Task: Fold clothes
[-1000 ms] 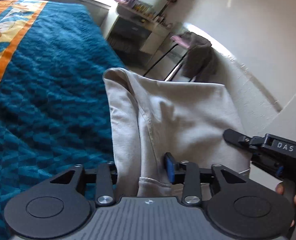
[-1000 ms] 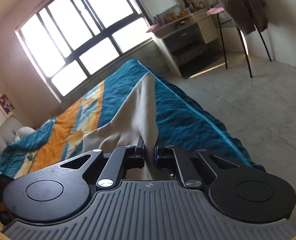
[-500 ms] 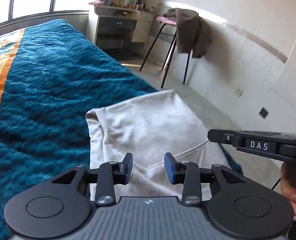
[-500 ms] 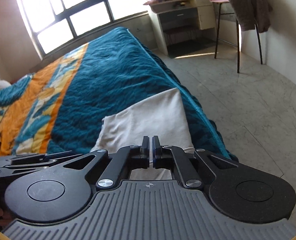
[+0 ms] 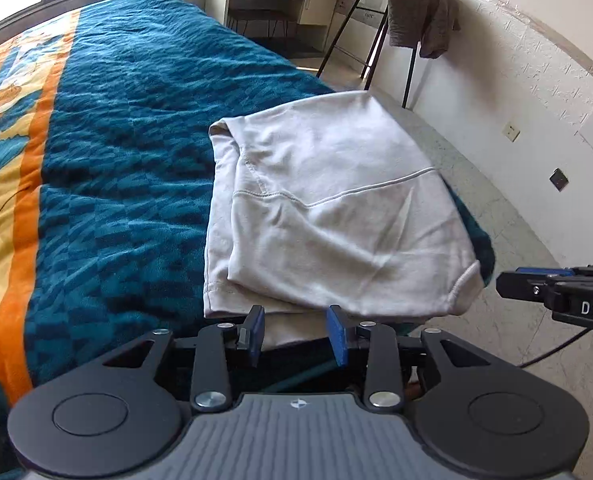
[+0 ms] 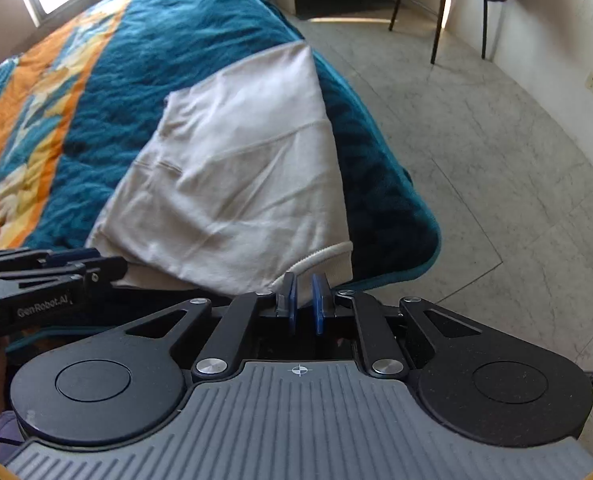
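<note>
Right gripper [image 6: 303,300], jaws opening off the ribbed hem, and left gripper [image 5: 295,334], jaws apart, flank the folded pale-beige cotton sweatshirt [image 5: 336,216] at twelve o'clock on the teal quilted bed [image 5: 128,128], whose overhanging corner may slide floorward.

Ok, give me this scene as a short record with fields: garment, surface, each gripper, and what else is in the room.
garment: folded beige cotton sweatshirt, lying flat near the bed's corner
surface: teal quilted blanket with an orange stripe
left gripper: jaws apart, nothing pinched
right gripper: jaws opening, ribbed hem just ahead of them
background: black-legged chair draped with grey clothing
</note>
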Motion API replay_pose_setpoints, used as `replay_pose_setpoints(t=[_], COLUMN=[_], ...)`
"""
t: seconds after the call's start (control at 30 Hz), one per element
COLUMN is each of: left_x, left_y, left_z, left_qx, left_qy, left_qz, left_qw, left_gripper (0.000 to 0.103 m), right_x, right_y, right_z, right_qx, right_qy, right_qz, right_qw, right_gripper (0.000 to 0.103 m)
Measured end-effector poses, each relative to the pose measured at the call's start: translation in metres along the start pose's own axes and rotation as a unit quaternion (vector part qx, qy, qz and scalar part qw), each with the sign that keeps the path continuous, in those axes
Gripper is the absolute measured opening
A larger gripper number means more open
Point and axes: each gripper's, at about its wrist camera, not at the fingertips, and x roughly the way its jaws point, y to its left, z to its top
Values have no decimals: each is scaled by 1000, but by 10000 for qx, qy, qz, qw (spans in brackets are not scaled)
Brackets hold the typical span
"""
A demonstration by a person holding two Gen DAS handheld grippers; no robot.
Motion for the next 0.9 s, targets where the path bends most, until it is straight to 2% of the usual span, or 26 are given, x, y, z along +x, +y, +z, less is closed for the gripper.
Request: replay_pose_setpoints(t=[0.03,0.1,0.13,0.17,0.2,0.23,0.3,0.47,0.7,0.9], left_x=[-12,-36,-48,-58,-68,-76,-90,-98,-88,-79], left_y=[-3,-10,-13,-15,-17,-18,-21,-21,-17,-15], left_z=[-1,2,3,6,8,10,12,8,2,0], left_qx=[6,38,54,45,35,6,-85,-220,-280,-314], left_qy=[-71,-233,-315,-387,-458,-525,-630,-711,-774,-703], left_qz=[-36,-101,-133,-112,-87,-56,-12,-8,291,374], left_qw=[10000,9997,9994,9992,9989,9986,9980,9972,9962,9963], left_gripper=[40,49,53,64,74,78,84,88,92,92], right_x=[-18,-52,-65,-77,-90,-102,-116,-129,-119,-109], right_y=[3,10,15,20,25,30,37,50,54,56], right_z=[2,5,9,13,17,20,23,18,14,11], right_qx=[-30,-95,-161,-226,-291,-351,-429,-738,-783,-813], right_qy=[-148,-426,-470,-515,-560,-588,-502,-459,-497,-528], right_qz=[60,166,148,129,110,93,55,-509,-684,-692], right_qw=[9999,9989,9987,9983,9979,9976,9978,9949,9933,9929], right_gripper=[46,62,64,68,86,103,103,103,103,103])
